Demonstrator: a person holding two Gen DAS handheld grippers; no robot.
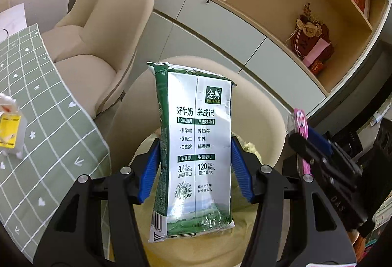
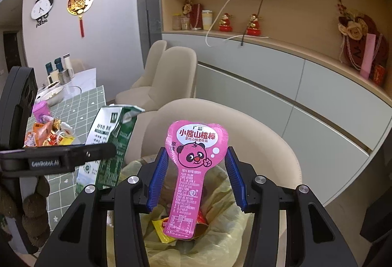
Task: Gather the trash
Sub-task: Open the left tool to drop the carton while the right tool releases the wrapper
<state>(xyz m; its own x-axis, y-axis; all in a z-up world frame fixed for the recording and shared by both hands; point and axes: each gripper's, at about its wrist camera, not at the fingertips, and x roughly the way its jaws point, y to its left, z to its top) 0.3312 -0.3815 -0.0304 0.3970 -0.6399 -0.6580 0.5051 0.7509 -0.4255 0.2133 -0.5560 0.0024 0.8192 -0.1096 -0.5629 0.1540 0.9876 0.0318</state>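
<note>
A green and white milk carton (image 1: 196,144) stands upright between the blue pads (image 1: 149,169) of my left gripper (image 1: 194,161), which is shut on its sides. My right gripper (image 2: 196,176) is shut on the wide head of a pink panda snack wrapper (image 2: 193,169), whose tail hangs down. Both hang over a bin lined with a yellowish bag (image 2: 220,218) that holds yellow and red wrappers (image 2: 161,230). In the right wrist view the carton (image 2: 107,139) sits just left of the wrapper. In the left wrist view the right gripper (image 1: 303,137) and its wrapper (image 1: 300,120) are at the right.
A table with a green checked cloth (image 1: 49,120) lies to the left, with several snack packets (image 2: 49,134) and a small yellow pack (image 1: 8,130) on it. Beige chairs (image 1: 103,46) stand beyond. One chair's curved back (image 2: 245,134) wraps behind the bin. Cabinets line the right wall.
</note>
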